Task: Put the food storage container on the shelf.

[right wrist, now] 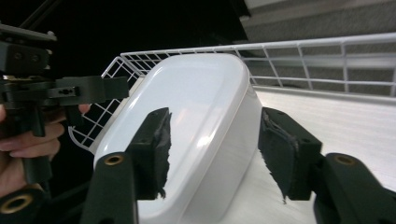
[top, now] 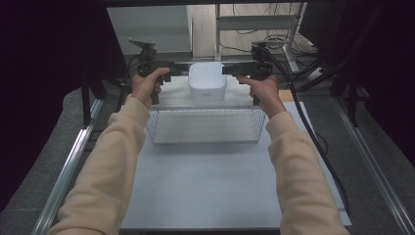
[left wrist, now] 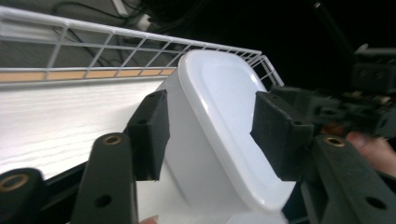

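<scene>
A white plastic container [top: 207, 81] with rounded corners stands at the far end of a white wire basket [top: 205, 128]. My left gripper [top: 183, 70] reaches in from the container's left and my right gripper [top: 226, 70] from its right, both level with its top. In the left gripper view the container [left wrist: 219, 93] lies between the spread jaws of the left gripper [left wrist: 215, 135], the pads standing off it. In the right gripper view the right gripper [right wrist: 215, 149] likewise straddles the container [right wrist: 196, 93] with its jaws apart. Both grippers are open.
The basket rests on a white board [top: 205, 181] on the table. Metal rails [top: 68, 166] run along both sides, with dark curtains beyond. The right gripper's cable [top: 313, 137] trails down the right. A shelf frame and cables stand behind the table.
</scene>
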Demonstrator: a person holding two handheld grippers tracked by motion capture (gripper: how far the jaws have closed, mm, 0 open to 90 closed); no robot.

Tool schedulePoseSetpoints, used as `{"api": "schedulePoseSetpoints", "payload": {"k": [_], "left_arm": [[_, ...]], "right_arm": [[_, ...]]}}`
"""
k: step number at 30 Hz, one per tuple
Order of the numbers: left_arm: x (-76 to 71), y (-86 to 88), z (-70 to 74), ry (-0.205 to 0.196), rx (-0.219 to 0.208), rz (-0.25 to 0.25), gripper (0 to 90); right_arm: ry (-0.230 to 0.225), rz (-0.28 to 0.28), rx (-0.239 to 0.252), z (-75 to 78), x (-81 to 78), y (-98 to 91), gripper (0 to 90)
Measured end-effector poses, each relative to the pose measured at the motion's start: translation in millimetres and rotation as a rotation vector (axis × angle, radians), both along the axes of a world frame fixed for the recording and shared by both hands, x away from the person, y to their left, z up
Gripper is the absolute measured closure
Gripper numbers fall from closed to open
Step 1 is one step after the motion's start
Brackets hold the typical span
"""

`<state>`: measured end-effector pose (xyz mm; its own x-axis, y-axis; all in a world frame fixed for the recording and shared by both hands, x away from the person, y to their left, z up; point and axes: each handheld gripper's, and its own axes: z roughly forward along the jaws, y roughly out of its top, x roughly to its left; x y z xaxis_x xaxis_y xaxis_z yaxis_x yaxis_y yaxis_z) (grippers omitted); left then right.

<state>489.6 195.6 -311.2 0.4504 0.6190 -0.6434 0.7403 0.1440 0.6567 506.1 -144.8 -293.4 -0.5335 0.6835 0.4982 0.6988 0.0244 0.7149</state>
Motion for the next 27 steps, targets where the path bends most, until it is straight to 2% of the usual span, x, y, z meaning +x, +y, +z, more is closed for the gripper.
{"api": "schedulePoseSetpoints", "payload": {"k": [1,3,5,6,7,8,10,11,12,13,14,15,16,17,18,19,20,21,22,24,25,26,27], "left_arm": [[-3.7,0.5,1.0,-0.013,0.009,0.003,44.0],[-11.6,0.3,3.2,-0.037,0.055,0.008,42.1],[-19.6,0.4,3.8,-0.051,0.065,0.007,40.7],[-24.2,0.5,4.0,-0.058,0.07,0.004,38.7],[-28.0,0.5,4.2,-0.066,0.08,0.004,38.7],[-34.5,1.1,4.7,-0.082,0.108,-0.004,37.8],[-46.7,1.8,5.5,-0.108,0.132,-0.004,35.7],[-53.6,2.6,5.7,-0.124,0.143,-0.008,34.2],[-60.8,3.4,5.7,-0.14,0.155,-0.01,34.2],[-75.0,4.8,4.8,-0.172,0.178,-0.013,32.9],[-75.0,4.8,4.8,-0.172,0.178,-0.013,32.5],[-92.5,6.2,1.0,-0.206,0.202,-0.019,31.8],[-92.5,6.2,1.0,-0.206,0.202,-0.019,31.7],[-103.7,6.8,-3.3,-0.226,0.22,-0.024,31.1],[-121.5,7.9,-12.3,-0.244,0.241,-0.041,30.6],[-121.5,7.9,-12.3,-0.244,0.241,-0.041,30.2],[-130.2,8.5,-17.8,-0.257,0.25,-0.037,30.2],[-143.2,9.0,-28.4,-0.268,0.273,-0.041,30.1],[-143.2,9.0,-28.4,-0.268,0.273,-0.041,30.0],[-157.0,9.8,-44.1,-0.265,0.265,-0.051,29.9],[-167.9,9.6,-58.1,-0.255,0.27,-0.06,29.4],[-167.9,9.6,-58.1,-0.255,0.27,-0.06,29.4],[-173.3,9.2,-65.2,-0.252,0.277,-0.062,29.4]], "right_arm": [[-0.016,0.003,-0.003,0.7,-2.8,-1.7,41.6],[-0.044,0.014,-0.01,1.3,-8.8,-5.2,40.2],[-0.073,0.031,-0.014,1.5,-15.7,-8.6,39.2],[-0.101,0.044,-0.017,1.5,-22.8,-12.6,38.1],[-0.101,0.044,-0.017,1.5,-22.8,-12.6,38.1],[-0.11,0.05,-0.019,1.7,-25.7,-14.0,37.8],[-0.144,0.067,-0.029,2.1,-35.7,-19.0,37.2],[-0.177,0.082,-0.038,2.5,-46.5,-24.2,36.5],[-0.177,0.082,-0.038,2.5,-46.5,-24.2,36.5],[-0.208,0.094,-0.046,2.3,-59.0,-30.7,36.0],[-0.208,0.094,-0.046,2.3,-59.0,-30.7,36.0],[-0.243,0.1,-0.069,0.2,-72.7,-38.1,35.5],[-0.243,0.1,-0.069,0.2,-72.7,-38.1,35.5],[-0.271,0.111,-0.082,-4.6,-87.3,-45.6,34.7],[-0.282,0.115,-0.085,-8.1,-94.9,-49.2,34.3],[-0.285,0.117,-0.096,-11.7,-102.6,-52.9,33.6],[-0.285,0.117,-0.096,-11.7,-102.6,-52.9,33.6],[-0.301,0.125,-0.114,-20.4,-118.2,-59.7,32.8],[-0.301,0.125,-0.114,-20.4,-118.2,-59.7,32.8],[-0.31,0.128,-0.128,-30.2,-133.3,-65.3,32.1],[-0.322,0.14,-0.144,-41.5,-146.4,-69.2,31.2],[-0.322,0.14,-0.144,-41.5,-146.4,-69.2,31.2],[-0.325,0.144,-0.148,-47.4,-152.7,-70.5,30.9]]}}
